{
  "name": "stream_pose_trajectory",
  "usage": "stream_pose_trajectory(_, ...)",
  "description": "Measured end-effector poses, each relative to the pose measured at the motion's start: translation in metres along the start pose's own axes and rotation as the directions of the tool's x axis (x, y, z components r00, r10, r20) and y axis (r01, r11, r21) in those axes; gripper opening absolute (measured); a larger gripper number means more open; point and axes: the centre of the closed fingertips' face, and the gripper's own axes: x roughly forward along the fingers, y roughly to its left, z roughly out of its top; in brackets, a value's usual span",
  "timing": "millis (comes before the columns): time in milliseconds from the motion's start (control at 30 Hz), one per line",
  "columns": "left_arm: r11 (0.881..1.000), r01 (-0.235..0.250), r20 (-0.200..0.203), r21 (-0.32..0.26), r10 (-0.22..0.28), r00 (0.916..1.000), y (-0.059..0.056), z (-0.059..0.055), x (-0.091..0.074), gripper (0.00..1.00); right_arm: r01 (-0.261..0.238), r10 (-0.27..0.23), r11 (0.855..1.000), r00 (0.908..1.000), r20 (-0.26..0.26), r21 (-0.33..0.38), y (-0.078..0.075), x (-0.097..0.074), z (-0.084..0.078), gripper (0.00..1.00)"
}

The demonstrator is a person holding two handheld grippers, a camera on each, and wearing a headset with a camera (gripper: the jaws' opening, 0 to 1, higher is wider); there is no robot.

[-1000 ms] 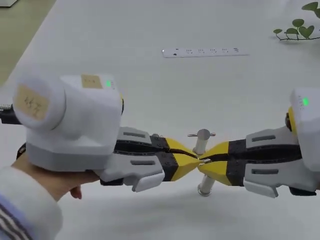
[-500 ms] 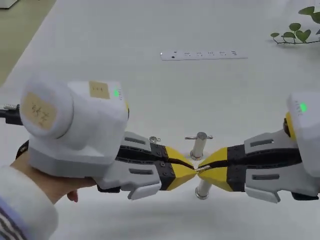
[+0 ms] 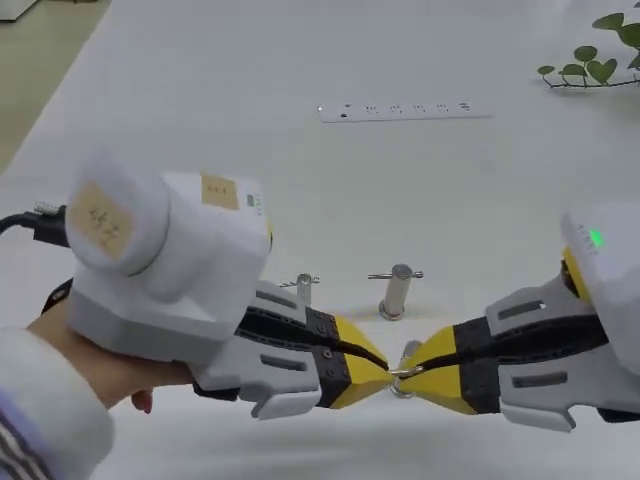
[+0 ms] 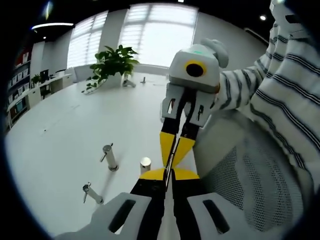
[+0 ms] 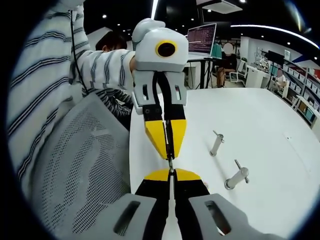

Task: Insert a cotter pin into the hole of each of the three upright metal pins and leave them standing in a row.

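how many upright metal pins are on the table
3 metal pins: one beside the left gripper and one in the middle, each with a cotter pin through it; the nearest, bare, partly hidden below both grippers' fingers, shut on another cotter pin.

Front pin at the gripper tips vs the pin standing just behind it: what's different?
The rear pin has a cotter pin through its head; the front pin shows a bare top. The rear pin stands free; the front pin sits at the tips of the left gripper and right gripper, which hold a loose cotter pin. Both are upright metal cylinders.
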Motion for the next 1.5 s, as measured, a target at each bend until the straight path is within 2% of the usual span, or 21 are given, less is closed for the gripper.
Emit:
stream_pose_trajectory(67,1.000,-0.008,-0.016,0.025,0.009,0.9998,0.001,-0.004,0.001,0.00,0.002,-0.002,1.000,1.0000,-0.004,0.000,0.000,0.000,-0.002,0.00)
stream_pose_trajectory(133,1.000,-0.010,-0.026,0.018,0.010,0.9996,0.002,-0.007,0.002,0.02,0.005,-0.005,1.000,1.0000,-0.005,0.000,0.000,-0.001,-0.002,0.00)
stream_pose_trajectory(267,0.998,-0.049,-0.022,0.026,0.050,0.9985,0.009,-0.010,0.001,0.13,0.023,-0.023,1.000,0.9996,-0.019,0.002,-0.003,-0.006,-0.007,0.00)
stream_pose_trajectory(467,0.997,-0.076,-0.024,0.002,0.076,0.9968,0.017,-0.012,0.003,0.15,0.051,-0.051,0.999,0.9976,-0.047,0.013,-0.009,-0.020,-0.022,0.00)
stream_pose_trajectory(733,0.996,-0.085,-0.037,-0.003,0.085,0.9957,0.023,-0.011,0.016,0.19,0.096,-0.093,0.995,0.9908,-0.099,0.026,-0.023,-0.037,-0.047,0.00)
stream_pose_trajectory(833,0.997,-0.081,-0.036,0.012,0.082,0.9960,0.023,-0.010,0.023,0.21,0.110,-0.106,0.993,0.9879,-0.113,0.029,-0.029,-0.042,-0.054,0.00)
stream_pose_trajectory(967,0.994,-0.101,-0.052,0.053,0.103,0.9933,0.030,-0.008,0.033,0.26,0.127,-0.121,0.991,0.9845,-0.127,0.036,-0.037,-0.043,-0.061,0.00)
stream_pose_trajectory(1133,0.993,-0.103,-0.051,0.058,0.106,0.9931,0.034,-0.004,0.043,0.25,0.133,-0.127,0.991,0.9825,-0.136,0.030,-0.042,-0.042,-0.065,0.00)
stream_pose_trajectory(1500,0.991,-0.106,-0.094,0.081,0.113,0.9891,0.039,-0.012,0.054,0.20,0.121,-0.116,0.992,0.9822,-0.148,0.027,-0.045,-0.036,-0.069,0.00)
